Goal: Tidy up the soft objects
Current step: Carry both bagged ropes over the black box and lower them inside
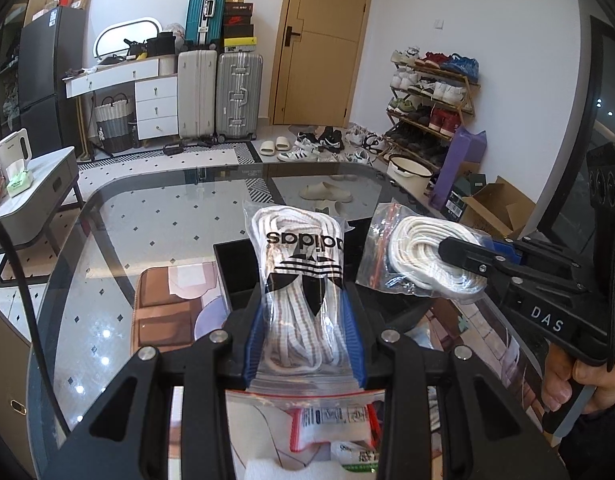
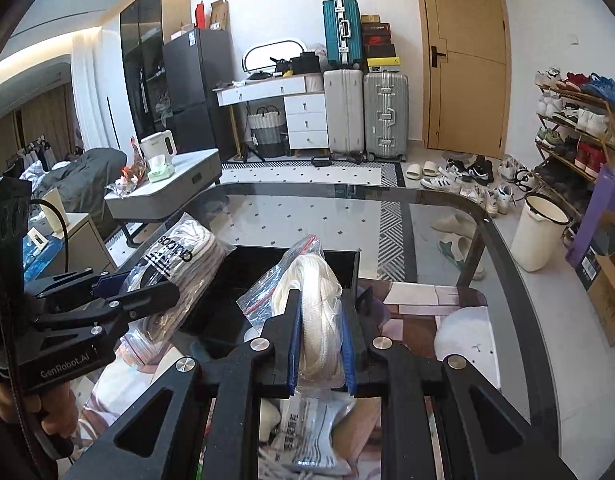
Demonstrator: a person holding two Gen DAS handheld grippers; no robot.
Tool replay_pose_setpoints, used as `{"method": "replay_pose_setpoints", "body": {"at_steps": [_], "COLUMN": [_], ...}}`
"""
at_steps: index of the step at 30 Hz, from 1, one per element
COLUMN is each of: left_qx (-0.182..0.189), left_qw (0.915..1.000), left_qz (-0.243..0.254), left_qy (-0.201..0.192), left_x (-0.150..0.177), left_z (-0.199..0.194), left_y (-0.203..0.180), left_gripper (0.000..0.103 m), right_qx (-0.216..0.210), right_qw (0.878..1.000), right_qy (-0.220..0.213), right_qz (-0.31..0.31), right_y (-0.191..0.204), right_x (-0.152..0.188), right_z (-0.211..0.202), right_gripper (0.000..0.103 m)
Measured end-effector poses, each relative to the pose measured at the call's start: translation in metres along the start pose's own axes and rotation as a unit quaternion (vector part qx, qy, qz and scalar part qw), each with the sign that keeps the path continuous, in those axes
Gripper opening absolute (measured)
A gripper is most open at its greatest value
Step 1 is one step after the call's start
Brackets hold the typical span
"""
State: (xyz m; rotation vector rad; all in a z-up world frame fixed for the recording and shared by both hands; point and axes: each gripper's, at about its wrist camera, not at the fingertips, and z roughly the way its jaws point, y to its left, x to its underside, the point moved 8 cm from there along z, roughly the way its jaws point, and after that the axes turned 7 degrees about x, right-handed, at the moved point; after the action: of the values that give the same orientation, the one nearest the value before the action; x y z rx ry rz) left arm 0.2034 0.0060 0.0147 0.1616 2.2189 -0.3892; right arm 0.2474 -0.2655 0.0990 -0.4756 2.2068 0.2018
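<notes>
**Two slippery lace bags, one black box — here's where it could've gone sideways**

So at this point I had a bag in each tool. My left gripper [image 1: 305, 344] was pinched around the lower half of the adidas shoelace bag [image 1: 303, 280], blue pads squeezing the zip bag from both sides, with the printed top sticking up and out past the fingers. My right gripper [image 2: 321, 344] was clamped on the bag of white laces [image 2: 311, 300] the same way, bundle standing upright between the pads.

Biggest worry, honestly: the plastic. Both bags were glossy and loosely filled, so I judged the laces could shift inside and the film slide out of the pads, especially the adidas one, since so much of it hung free above the grip. Second worry was the two bags bumping each other, because they were just beside one another over the same spot.

Pose-wise, both tools were held above the glass table [image 1: 107, 240], pointing forward and slightly down, the right one angled in toward the left. My right hand [image 1: 575, 380] was wrapped on its handle.

Just past the fingertips sat the black open box [image 2: 339, 264] on the glass, which I took for the drop target. Neither bag was in it yet; both hovered at its near edge. More packets lay on the table under the tools.
</notes>
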Motion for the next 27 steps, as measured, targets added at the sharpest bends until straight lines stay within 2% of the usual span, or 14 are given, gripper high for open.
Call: {"method": "replay_pose_setpoints", "body": {"at_steps": [22, 27], "left_qx": [-0.008, -0.008], "left_qw": [0.9973, 0.9958], "left_qz": [0.000, 0.017], "left_qy": [0.073, 0.090], "left_x": [0.000, 0.003], "left_z": [0.056, 0.066], "left_y": [0.011, 0.007], "left_gripper": [0.034, 0.035], "right_qx": [-0.002, -0.007], "right_qw": [0.997, 0.995], "right_qy": [0.060, 0.081], "right_qz": [-0.051, -0.055], "right_y": [0.024, 0.027], "right_x": [-0.001, 0.009], "right_z": [0.073, 0.090], "right_gripper": [0.017, 0.017]}}
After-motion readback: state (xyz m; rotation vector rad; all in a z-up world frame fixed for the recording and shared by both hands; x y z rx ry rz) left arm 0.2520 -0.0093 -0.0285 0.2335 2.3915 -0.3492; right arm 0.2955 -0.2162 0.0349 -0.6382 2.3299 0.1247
